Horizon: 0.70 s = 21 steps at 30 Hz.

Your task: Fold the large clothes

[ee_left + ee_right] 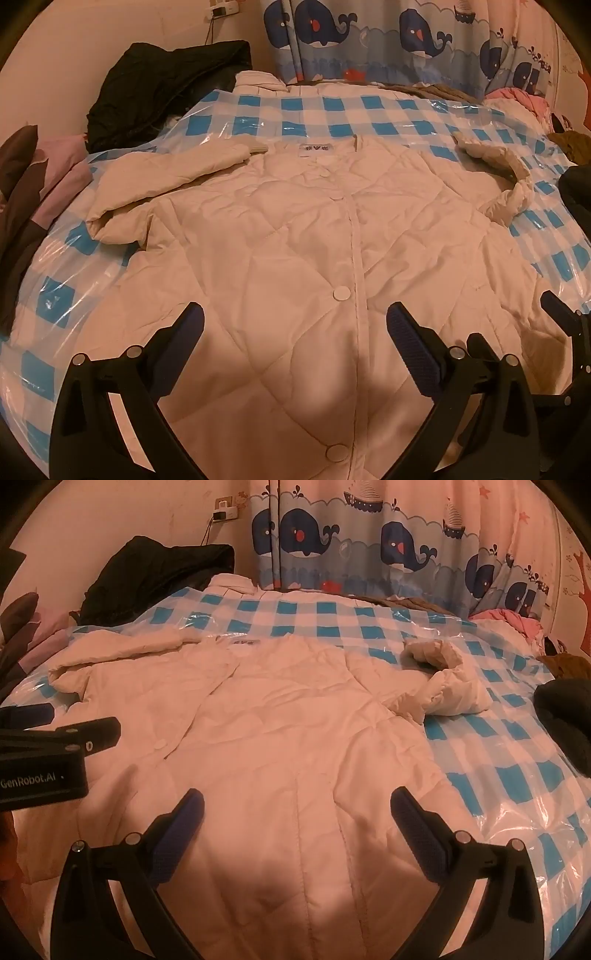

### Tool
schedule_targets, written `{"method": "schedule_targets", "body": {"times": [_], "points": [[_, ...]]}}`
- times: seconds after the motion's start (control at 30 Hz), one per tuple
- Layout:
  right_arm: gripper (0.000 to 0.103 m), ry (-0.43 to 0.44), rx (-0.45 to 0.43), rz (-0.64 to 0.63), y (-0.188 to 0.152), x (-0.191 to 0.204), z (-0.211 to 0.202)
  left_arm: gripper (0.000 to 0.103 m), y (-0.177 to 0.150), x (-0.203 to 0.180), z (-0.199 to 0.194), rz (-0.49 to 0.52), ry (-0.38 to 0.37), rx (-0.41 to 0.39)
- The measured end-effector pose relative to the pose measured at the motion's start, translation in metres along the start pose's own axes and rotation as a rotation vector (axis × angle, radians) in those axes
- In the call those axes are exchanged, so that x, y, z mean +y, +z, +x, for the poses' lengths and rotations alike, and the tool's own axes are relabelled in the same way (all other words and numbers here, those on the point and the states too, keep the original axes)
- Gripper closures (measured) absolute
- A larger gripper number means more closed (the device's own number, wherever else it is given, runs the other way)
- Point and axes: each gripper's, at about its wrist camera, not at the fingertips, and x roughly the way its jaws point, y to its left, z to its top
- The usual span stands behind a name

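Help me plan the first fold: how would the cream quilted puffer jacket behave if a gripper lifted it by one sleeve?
The cream quilted puffer jacket would probably sag limply: its crumpled sleeve holds no shape. It looks puffy, so likely light for its bulk. Its shiny shell on the glossy blue-checked plastic sheet may slide when tugged.

Both grippers are black plastic. The left gripper (295,314) has two angled fingers faced with dark blue textured pads (410,343) and round silver pivot screws (78,359). The right gripper (295,801) looks alike; a black housing (40,775) reads "GenRobot.AI" in white.
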Motion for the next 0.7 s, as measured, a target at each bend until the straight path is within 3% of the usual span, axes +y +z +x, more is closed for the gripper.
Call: {"method": "schedule_targets", "body": {"times": [0.7], "points": [[0.006, 0.000, -0.009, 0.006, 0.0045, -0.0009, -0.0007, 0.008, -0.0006, -0.0003, -0.0008, 0.004, 0.002, -0.001]]}}
